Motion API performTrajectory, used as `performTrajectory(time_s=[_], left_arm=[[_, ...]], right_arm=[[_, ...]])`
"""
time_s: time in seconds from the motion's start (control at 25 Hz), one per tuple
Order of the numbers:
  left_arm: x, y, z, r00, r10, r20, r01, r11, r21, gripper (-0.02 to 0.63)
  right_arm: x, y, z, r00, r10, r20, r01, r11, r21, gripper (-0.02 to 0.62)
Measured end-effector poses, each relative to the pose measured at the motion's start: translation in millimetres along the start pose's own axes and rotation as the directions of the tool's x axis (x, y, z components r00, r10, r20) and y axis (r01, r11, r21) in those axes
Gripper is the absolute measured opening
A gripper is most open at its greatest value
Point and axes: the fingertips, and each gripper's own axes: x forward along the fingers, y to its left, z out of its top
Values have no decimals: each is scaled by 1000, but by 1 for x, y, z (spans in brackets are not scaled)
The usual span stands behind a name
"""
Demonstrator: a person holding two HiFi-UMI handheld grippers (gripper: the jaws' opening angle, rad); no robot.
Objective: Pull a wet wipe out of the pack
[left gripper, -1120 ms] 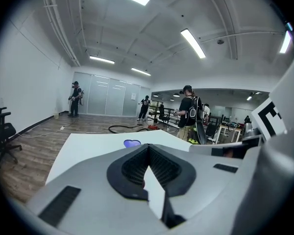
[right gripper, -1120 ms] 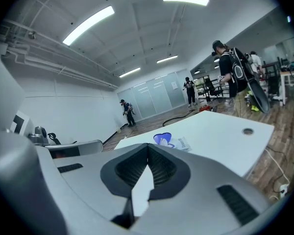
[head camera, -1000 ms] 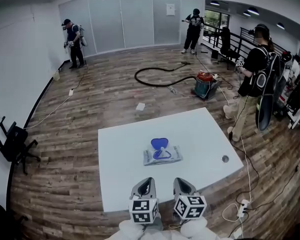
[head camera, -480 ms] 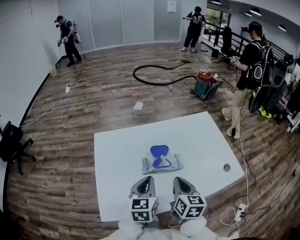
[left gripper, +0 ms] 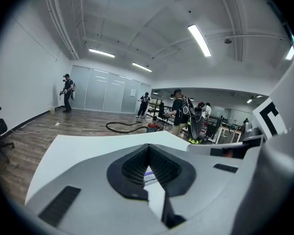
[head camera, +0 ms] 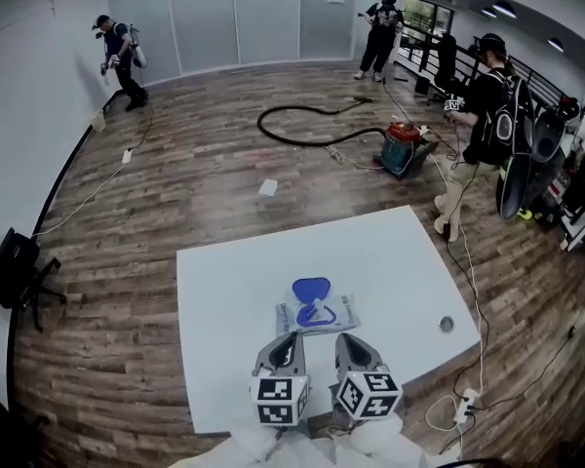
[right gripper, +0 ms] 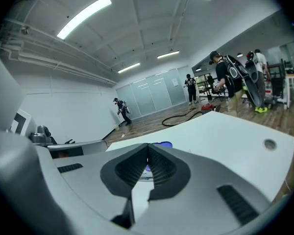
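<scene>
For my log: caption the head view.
Left gripper and right gripper, both shut, short of the wet wipe pack on white table.

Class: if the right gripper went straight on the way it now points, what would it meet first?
Most likely the wet wipe pack on the white table: it lies just beyond the right gripper, whose fingers are shut. How high the gripper hangs is unclear, so it might pass over.

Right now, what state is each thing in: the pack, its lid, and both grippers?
Pack, lying flat on the table, untouched.
Lid, flipped open.
Left gripper, shut, empty, short of the pack.
Right gripper, shut, empty, short of the pack.
</scene>
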Motion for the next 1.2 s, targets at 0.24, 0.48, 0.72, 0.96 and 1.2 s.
performTrajectory(time_s=[0.24, 0.48, 0.72, 0.96, 1.2], left_arm=[[5, -2, -11, 1000, 20, -24, -20, 1000, -12, -2], [4, 2, -5, 998, 56, -22, -57, 998, -8, -2], [1, 7, -13, 996, 85, -34, -86, 996, -16, -2], [-2, 9, -23, 993, 108, -53, -109, 994, -10, -2], [-3, 18, -28, 990, 130, -51, -131, 991, -11, -2]], right_arm=[[6, -12, -6, 1000, -3, -14, 3, 1000, -6, 9], [31, -24, -11, 999, 11, -51, -12, 1000, -16, 10], [64, -26, -21, 992, 77, -98, -80, 996, -26, 11], [91, -32, -31, 984, 105, -144, -109, 994, -18, 12], [111, -35, -44, 976, 115, -185, -121, 992, -20, 37]])
